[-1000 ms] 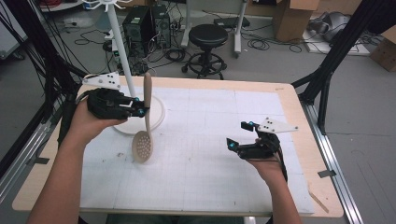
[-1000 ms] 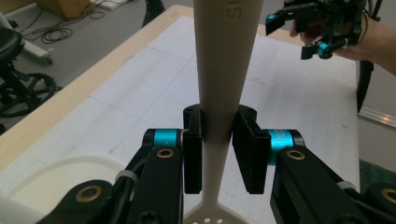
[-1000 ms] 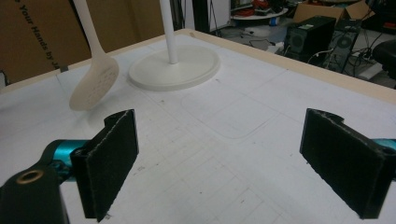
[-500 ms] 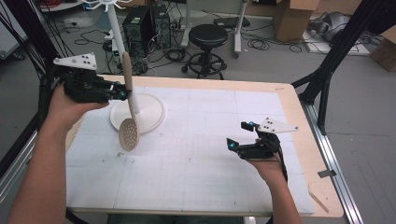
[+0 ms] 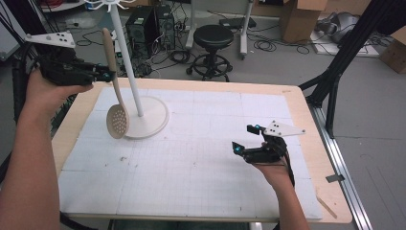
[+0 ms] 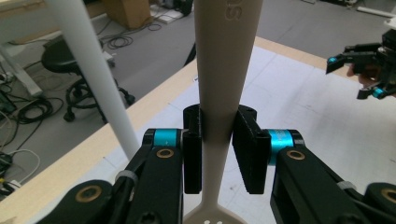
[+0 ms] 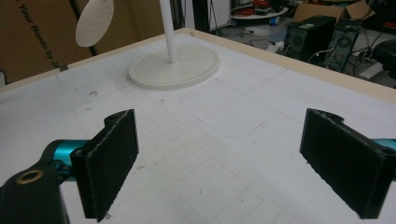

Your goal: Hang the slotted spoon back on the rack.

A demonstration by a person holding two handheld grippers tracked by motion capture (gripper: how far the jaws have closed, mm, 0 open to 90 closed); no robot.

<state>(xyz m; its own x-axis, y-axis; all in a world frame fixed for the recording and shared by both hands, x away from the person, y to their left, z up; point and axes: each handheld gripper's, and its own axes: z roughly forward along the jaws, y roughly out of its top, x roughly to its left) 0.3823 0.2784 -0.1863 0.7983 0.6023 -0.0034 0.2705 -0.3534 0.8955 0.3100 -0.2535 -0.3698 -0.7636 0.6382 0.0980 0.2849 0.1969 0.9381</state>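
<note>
**Spoon hangs upright beside the stand pole, held on the left**

Clearly the left tongs (image 5: 106, 75) are clamped on the handle of the slotted spoon (image 5: 115, 98), and the spoon is lifted clear of the table (image 5: 201, 163). Its long axis runs close to vertical, with a slight lean: handle end up, perforated bowl down, the bowl hanging over the left rim of the round base of the white stand (image 5: 128, 62). In the left gripper view the black pads press the handle (image 6: 219, 84) from either side at about mid-length, and the stand's pole (image 6: 91, 74) passes just to the left of them, near but not touching.

That is the relation that matters: the pole rises just beside the spoon, on the side away from the left hand, with hooks at its top. Judging from this, the handle end would have to go higher and across toward those hooks.

The right tongs (image 5: 246, 139) stand wide apart and empty, low over the table's right half, well apart from spoon and stand. The left hand is plainly the nearer one.
</note>
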